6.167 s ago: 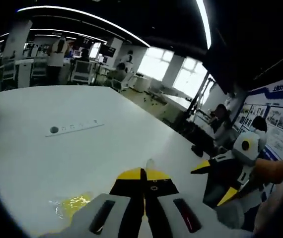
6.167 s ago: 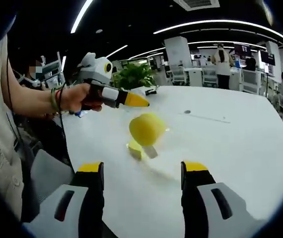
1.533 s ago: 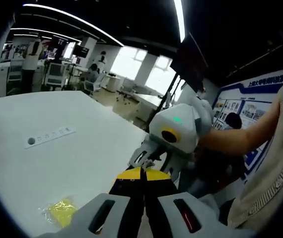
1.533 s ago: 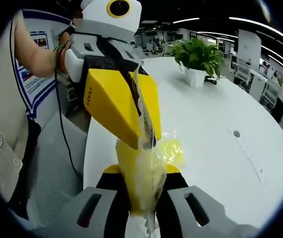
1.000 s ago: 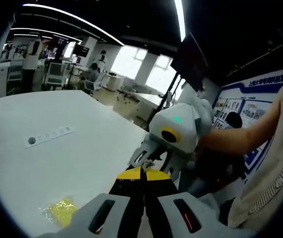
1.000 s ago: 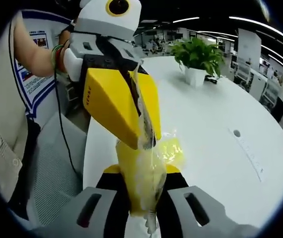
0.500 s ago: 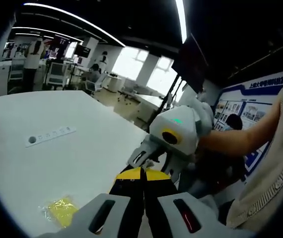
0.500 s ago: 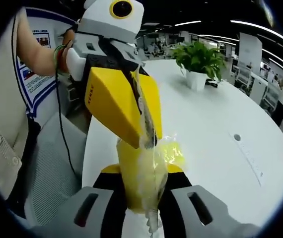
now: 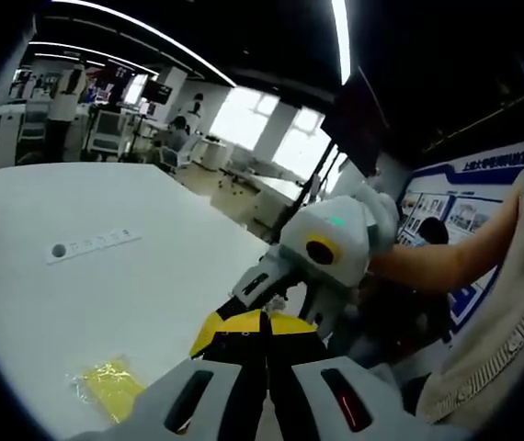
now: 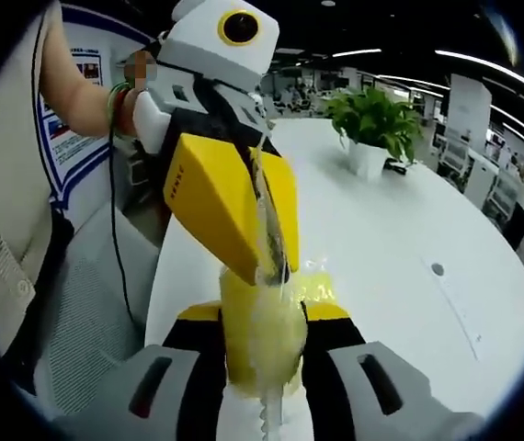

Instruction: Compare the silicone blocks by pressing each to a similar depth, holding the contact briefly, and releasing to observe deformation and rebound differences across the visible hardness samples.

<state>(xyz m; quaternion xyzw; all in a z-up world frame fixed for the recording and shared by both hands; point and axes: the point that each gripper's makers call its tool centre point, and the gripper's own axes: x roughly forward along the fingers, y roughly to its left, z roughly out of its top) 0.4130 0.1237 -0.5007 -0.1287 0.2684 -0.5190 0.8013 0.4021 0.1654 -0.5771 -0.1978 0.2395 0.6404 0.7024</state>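
Bagged yellow block (image 10: pixel 260 338) clamped between right claw (image 10: pixel 260 317) jaws.

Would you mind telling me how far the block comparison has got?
Done: nothing the views confirm. In hand: the right tongs squeeze a bagged yellow block, while the shut left tongs pinch the bag's top. Left: releasing it, then pressing the second bagged block, lying untouched on the white table.

Since six seconds ago, both grippers apparently pinch the bagged block (image 10: pixel 260 340) together.
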